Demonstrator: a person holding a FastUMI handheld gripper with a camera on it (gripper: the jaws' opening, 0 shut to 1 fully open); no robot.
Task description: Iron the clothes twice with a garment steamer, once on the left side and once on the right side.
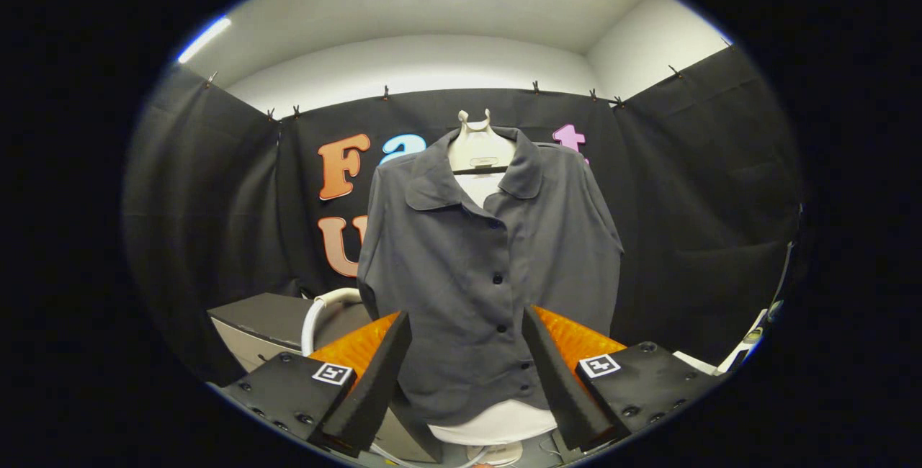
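Facing a dressed mannequin, the gripper (467,374) points straight ahead with its two fingers spread wide and nothing held between them. Through the gap between the fingers shows the lower front of a dark grey button-up shirt (490,259), which hangs just beyond the fingertips on a pale mannequin torso (481,155). The shirt stands upright, its row of buttons running top to bottom almost in line with the middle of the gap, so the garment's long axis is vertical and lies dead ahead of the gripper.

Off to the left of the fingers, lower than the shirt and beside it, a white curved hose (320,313) arcs up beside a grey box-like unit (263,324). This is probably the base of the garment steamer, though the steamer head itself cannot be made out. The hose lies nearer the left finger than the right.

Since the gripper is empty, the ironing seems not to have begun. The coming move likely turns on swinging left and down toward the hose side to pick up the steamer, rather than going forward to the shirt.

Behind everything hangs the black cloth wall (684,201) of the booth, clipped along its top edge, with a white ceiling (432,21) above.
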